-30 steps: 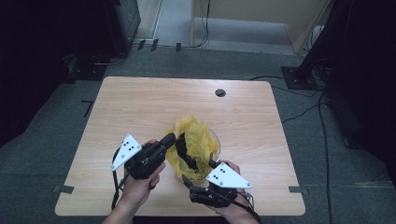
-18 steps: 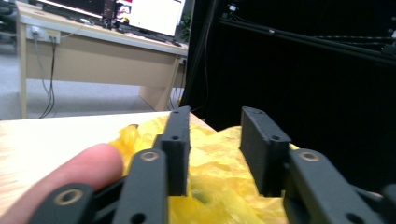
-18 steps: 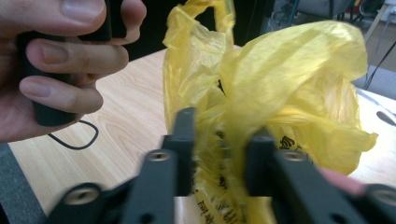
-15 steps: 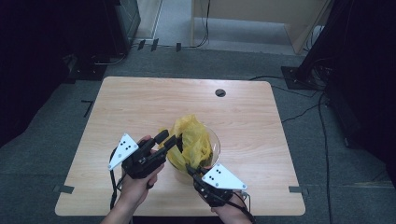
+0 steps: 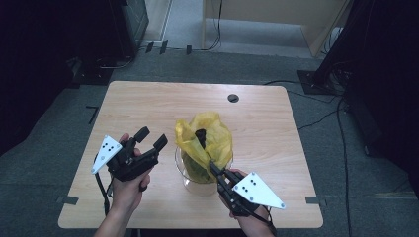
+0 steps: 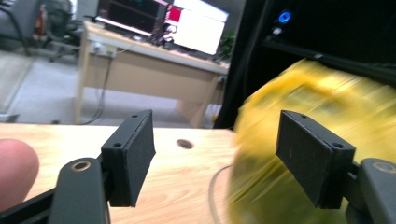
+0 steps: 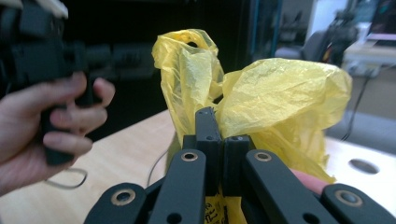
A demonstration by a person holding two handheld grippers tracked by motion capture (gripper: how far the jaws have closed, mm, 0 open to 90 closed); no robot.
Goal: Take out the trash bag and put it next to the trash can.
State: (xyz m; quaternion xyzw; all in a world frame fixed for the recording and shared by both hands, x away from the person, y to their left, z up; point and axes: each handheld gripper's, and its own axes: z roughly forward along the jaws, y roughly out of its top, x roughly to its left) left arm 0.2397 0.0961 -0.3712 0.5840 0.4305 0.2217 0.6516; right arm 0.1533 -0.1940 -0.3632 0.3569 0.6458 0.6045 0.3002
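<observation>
Now: yellow plastic bag (image 5: 205,140) sitting in clear glass bowl (image 5: 190,180), slightly toward 5 o'clock of table (image 5: 148,106) centre. Right claw (image 5: 216,169) clamped shut on bag's lower edge at 5 o'clock side; yellow film pinched between jaws in right gripper view. Left claw (image 5: 150,139) at 9 o'clock of bag, jaws just opened wide, nothing between them, clear of plastic. Bag blurred in left gripper view.
</observation>
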